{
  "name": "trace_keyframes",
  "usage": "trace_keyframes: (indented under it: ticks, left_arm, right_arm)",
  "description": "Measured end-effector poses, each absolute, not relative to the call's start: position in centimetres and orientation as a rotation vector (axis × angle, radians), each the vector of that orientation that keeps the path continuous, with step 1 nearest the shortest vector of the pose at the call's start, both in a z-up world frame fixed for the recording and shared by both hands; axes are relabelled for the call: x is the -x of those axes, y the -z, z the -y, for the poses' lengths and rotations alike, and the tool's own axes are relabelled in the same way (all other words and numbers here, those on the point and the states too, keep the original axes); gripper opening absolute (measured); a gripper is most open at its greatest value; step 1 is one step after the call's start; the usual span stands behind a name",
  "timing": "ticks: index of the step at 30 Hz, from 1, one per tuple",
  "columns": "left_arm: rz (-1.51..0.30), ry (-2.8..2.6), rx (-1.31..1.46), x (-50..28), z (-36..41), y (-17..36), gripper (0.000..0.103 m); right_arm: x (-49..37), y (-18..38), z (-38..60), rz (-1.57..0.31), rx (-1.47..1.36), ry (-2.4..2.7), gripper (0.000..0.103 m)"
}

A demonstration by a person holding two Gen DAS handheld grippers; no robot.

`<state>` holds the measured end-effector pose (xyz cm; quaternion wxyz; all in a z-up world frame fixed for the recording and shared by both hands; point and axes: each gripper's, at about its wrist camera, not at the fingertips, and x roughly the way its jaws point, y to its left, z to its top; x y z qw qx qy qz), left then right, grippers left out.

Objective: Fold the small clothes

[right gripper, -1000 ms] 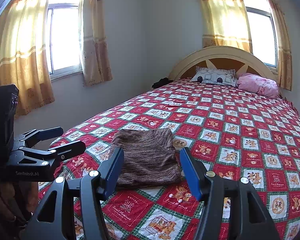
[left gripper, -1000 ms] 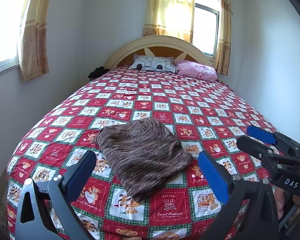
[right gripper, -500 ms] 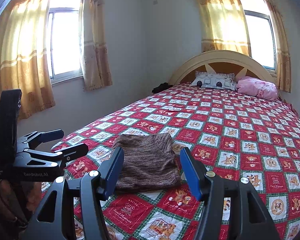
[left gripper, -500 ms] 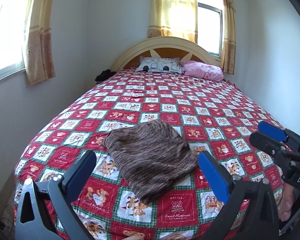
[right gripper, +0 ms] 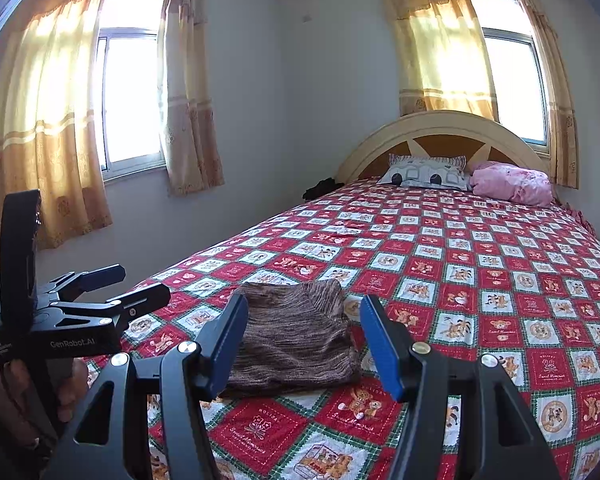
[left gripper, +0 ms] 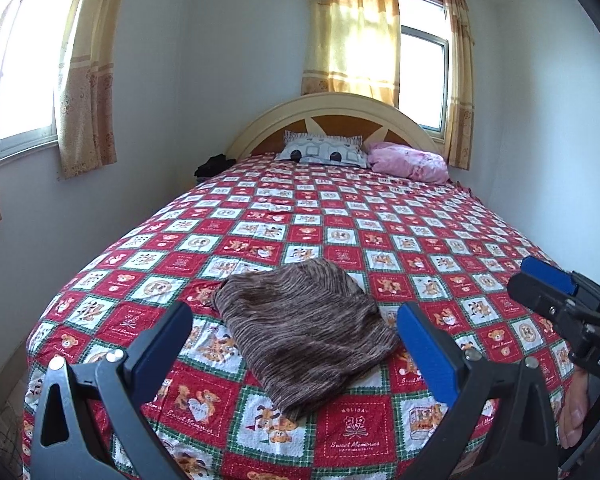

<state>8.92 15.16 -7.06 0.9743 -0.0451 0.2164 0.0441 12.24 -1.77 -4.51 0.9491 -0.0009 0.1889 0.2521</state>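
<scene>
Left gripper [left gripper: 296,344] jaws wide apart and empty above the bed's foot, right gripper [right gripper: 304,334] likewise spread, holding nothing, folded brown striped garment [left gripper: 304,328] lying on red patchwork bedspread [left gripper: 380,220] ahead of both, untouched

In your left wrist view the folded garment [left gripper: 304,332] lies on the bedspread [left gripper: 400,236] at lower centre of the frame, near the bed's foot. Your left gripper [left gripper: 292,344] frames it from below, one finger either side, not touching. Your right gripper [left gripper: 556,300] enters at the right edge, apart from the garment. At upper centre, two pillows [left gripper: 320,152] sit side by side against the headboard [left gripper: 332,108]. A window [left gripper: 424,80] stands behind the headboard; another [left gripper: 24,76] is at upper left. In the right wrist view, your left gripper [right gripper: 112,284] sits at the left edge, left of the garment [right gripper: 296,332].
</scene>
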Motion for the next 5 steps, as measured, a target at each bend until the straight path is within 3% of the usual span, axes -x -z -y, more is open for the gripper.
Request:
trace_keyframes:
  ticks: [5]
  left_arm:
    - [-0.434, -0.062, 0.087, -8.98, -14.88, 7.12, 0.103]
  right_arm:
    - [-12.34, 4.84, 1.66, -0.396, 0.011, -0.514, 0.060]
